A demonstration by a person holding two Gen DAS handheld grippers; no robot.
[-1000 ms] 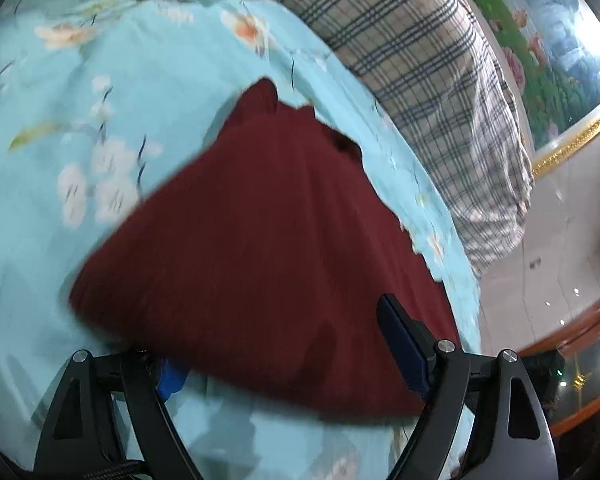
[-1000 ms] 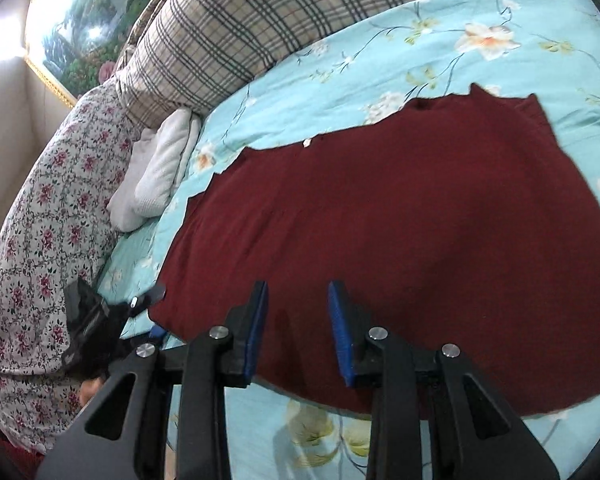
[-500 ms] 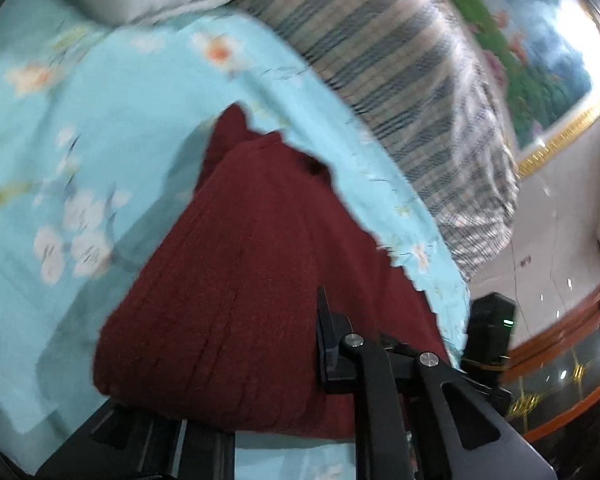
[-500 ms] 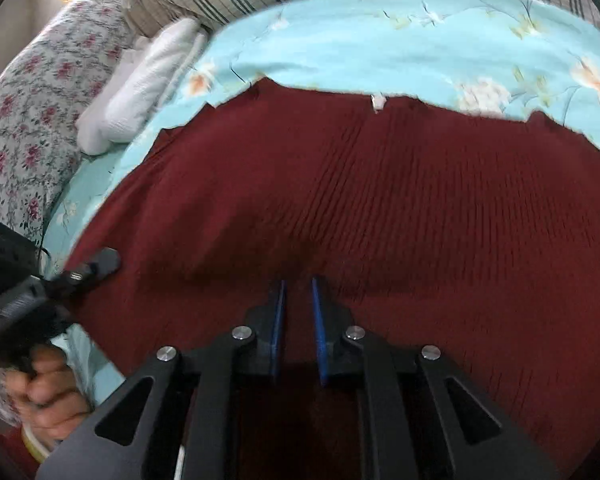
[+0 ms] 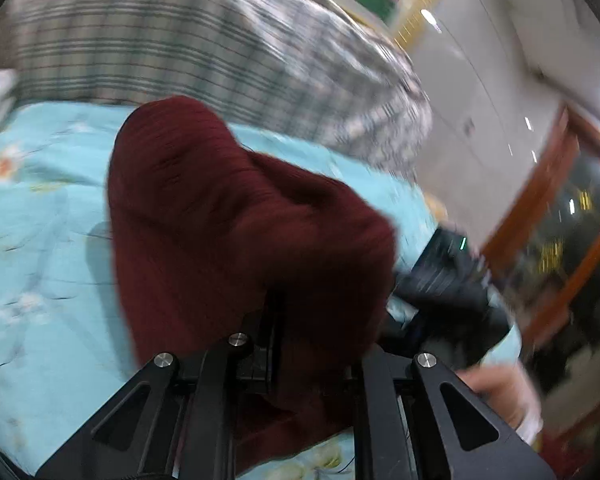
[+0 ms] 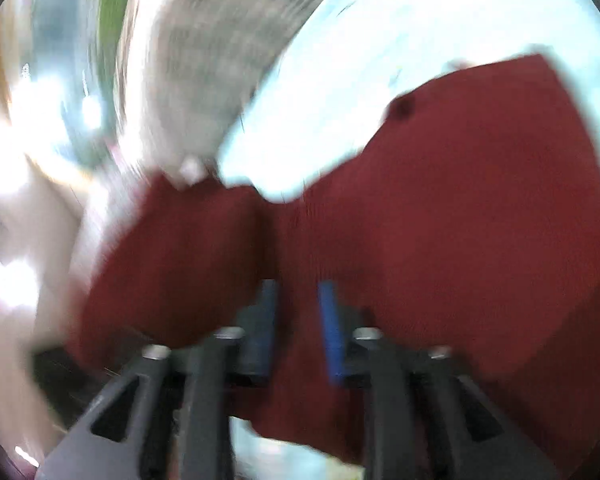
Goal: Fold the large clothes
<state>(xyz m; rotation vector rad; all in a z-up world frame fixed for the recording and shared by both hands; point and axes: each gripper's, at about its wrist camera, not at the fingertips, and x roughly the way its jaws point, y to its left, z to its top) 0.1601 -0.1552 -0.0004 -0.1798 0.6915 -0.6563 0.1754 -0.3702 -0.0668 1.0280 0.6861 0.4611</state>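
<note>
place: home bedroom
bed: light-blue floral sheet (image 5: 40, 240)
bedding: plaid quilt (image 5: 180, 48) bunched along the far side of the bed
wall: gold-framed landscape picture (image 5: 404, 4), blurred
furniture: wooden cabinet (image 5: 556, 216) with glass front, beside the bed

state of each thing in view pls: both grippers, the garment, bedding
left gripper: shut on the dark red garment, lifting its edge
right gripper: jaws apart, just been opening, garment between the pads
dark red garment: bunched, partly raised off the sheet
floral sheet: spread flat
plaid pillow: lying behind
</note>
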